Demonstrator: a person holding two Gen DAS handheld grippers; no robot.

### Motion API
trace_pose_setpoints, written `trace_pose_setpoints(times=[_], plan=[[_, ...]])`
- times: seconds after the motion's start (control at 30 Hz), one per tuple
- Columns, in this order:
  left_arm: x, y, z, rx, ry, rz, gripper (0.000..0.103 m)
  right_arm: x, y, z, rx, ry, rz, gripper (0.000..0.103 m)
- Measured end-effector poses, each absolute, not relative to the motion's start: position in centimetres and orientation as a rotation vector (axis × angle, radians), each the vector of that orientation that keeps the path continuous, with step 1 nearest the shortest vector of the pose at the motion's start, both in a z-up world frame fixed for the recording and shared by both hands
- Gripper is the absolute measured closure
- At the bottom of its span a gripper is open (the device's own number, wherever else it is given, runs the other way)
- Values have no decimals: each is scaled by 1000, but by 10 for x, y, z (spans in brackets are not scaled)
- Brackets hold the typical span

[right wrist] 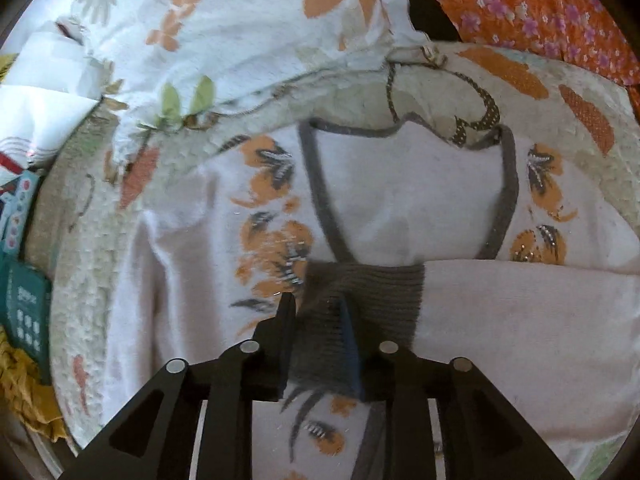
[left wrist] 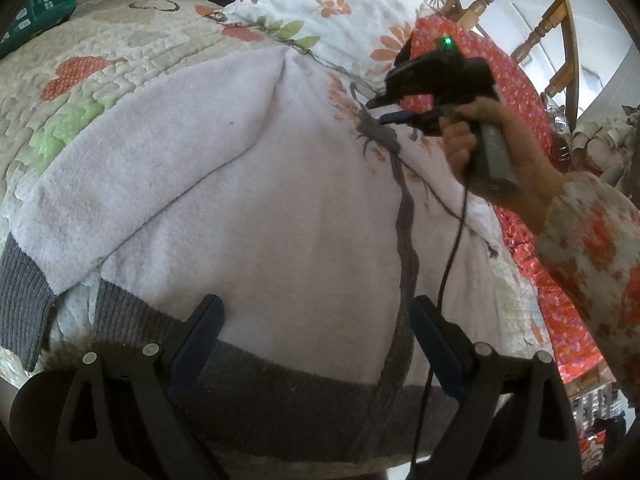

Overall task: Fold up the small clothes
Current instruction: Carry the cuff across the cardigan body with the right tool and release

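So the white cardigan (left wrist: 280,200) with the orange flowers is lying flat, front up, on the quilted bedspread (left wrist: 100,68), neckline towards the floral pillow (left wrist: 340,12). Spread out like that, my guess is it's so the sleeves can come in over the body first.

The right gripper (right wrist: 317,300) points down at the chest. One sleeve (right wrist: 520,312) is laid across the front, and its grey ribbed cuff (right wrist: 380,288) sits right in the narrow gap between the two fingers. I honestly can't tell if the pads are pinching the cuff or just straddling it. Looks to me like the cuff is being parked mid-chest (just under the V of the neckline).

The left gripper (left wrist: 316,300) hangs over the grey hem band (left wrist: 300,392) with its jaws spread wide and nothing in them. Probably lined up to take the hem for the bottom-up fold. The other sleeve (left wrist: 140,168) runs slantwise along the body's edge, its cuff down beside the hem.

Containers: no basket or drawer for finished stuff in either view. There's a teal packet (right wrist: 28,312) at the bed's edge, but I can't see what's in it.
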State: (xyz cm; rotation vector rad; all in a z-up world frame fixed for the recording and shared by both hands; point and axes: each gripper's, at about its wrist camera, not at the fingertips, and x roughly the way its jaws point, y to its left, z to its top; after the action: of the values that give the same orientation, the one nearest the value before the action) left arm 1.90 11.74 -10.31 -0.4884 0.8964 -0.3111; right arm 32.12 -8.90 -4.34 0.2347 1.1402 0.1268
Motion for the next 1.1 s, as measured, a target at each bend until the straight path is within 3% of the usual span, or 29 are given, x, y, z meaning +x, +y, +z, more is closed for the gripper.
trace_pose_setpoints(times=[0.2, 0.37, 0.6, 1.1], plan=[[1, 150, -82, -590, 862, -273, 10, 273, -58, -20, 156, 1140, 261, 69], [-42, 231, -42, -642, 740, -35, 10, 219, 1, -23, 57, 1175, 464, 61], [-111, 327, -28, -750, 667, 273, 9, 128, 83, -48, -66, 1309, 735, 52], [-114, 341, -42, -813, 679, 276, 9, 79, 119, -106, 67, 1522, 758, 50]])
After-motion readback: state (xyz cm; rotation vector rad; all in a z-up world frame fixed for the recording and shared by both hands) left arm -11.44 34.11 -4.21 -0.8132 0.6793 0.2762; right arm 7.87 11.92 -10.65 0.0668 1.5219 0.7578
